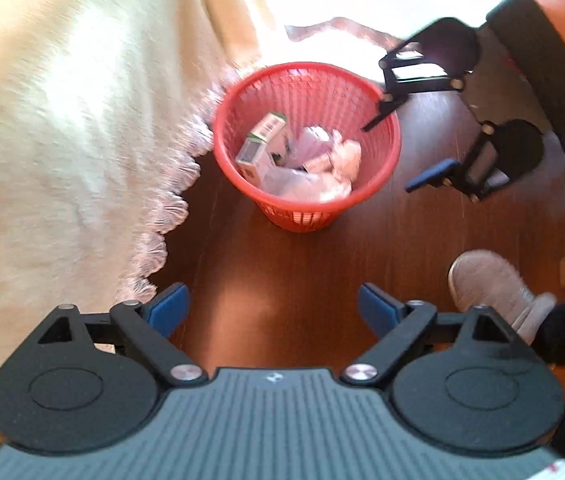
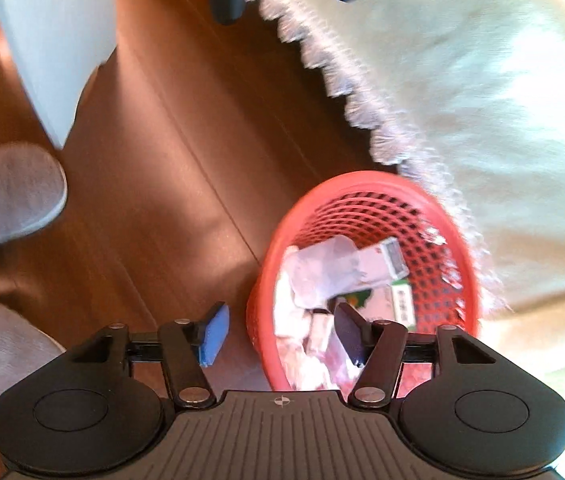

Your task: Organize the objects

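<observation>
A red mesh waste basket (image 1: 378,176) stands on the wooden floor beside a cream bedspread; it also shows in the right wrist view (image 2: 458,248). Inside lie white-and-green cartons (image 1: 264,140) and crumpled white wrappers (image 1: 330,160). My left gripper (image 1: 273,312) is open and empty, held above the floor short of the basket. My right gripper (image 2: 282,330) is open and empty right over the basket's near rim; it also shows in the left wrist view (image 1: 398,156), one finger over the rim.
The cream bedspread with a scalloped lace edge (image 1: 82,120) hangs to the floor left of the basket. A grey slipper (image 1: 494,292) stands on the floor at right. A white furniture piece (image 2: 54,40) stands at upper left in the right wrist view.
</observation>
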Demonstrator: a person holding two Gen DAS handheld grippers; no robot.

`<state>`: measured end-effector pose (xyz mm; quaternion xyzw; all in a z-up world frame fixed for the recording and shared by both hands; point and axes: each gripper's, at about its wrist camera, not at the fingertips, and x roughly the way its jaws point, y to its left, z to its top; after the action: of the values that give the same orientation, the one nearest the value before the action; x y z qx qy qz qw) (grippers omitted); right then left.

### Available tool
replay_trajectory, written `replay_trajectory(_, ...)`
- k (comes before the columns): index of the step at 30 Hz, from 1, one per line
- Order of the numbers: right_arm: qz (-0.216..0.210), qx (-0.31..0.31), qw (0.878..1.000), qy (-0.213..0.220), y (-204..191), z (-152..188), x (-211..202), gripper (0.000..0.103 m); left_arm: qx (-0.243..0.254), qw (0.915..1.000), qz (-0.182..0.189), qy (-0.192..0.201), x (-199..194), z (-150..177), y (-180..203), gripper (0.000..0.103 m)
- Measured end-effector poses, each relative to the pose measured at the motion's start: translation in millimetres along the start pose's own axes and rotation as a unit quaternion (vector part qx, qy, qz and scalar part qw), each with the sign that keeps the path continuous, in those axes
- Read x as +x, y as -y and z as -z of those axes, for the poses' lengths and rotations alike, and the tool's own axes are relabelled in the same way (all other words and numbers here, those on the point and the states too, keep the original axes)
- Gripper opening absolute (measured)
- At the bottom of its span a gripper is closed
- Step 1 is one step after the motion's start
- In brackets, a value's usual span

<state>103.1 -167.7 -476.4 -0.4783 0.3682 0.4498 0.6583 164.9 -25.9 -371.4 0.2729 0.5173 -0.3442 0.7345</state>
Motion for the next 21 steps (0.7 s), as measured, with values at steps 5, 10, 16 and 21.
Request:
replay_trajectory(5, -0.012, 0.214, 0.976, -0.026, 37.2, -18.4, -77.1, 0.06, -0.123, 0.9919, -0.028, 0.015, -75.0, -15.8, 9.8, 0.1)
replay_trajectory(10, -0.001, 0.392, 0.92, -0.032, 65.3, -27.5, -171.1, 0.064, -0.235, 0.9702, -0.053, 0.026, -161.0, -29.4, 21.8, 0.102)
replay_trajectory(16, 0.023, 0.483, 0.875, -0.023, 76.6, -45.1, -274.7, 0.066, -0.306, 0.9477, -0.078, 0.048, -248.9, -38.2, 31.5, 0.102)
replay_trajectory(21, 0.059, 0.544, 0.837, -0.01, 73.6, -61.9, -348.5, 0.066, -0.366, 0.9238, -0.091, 0.066, -317.9, -34.9, 38.5, 0.102)
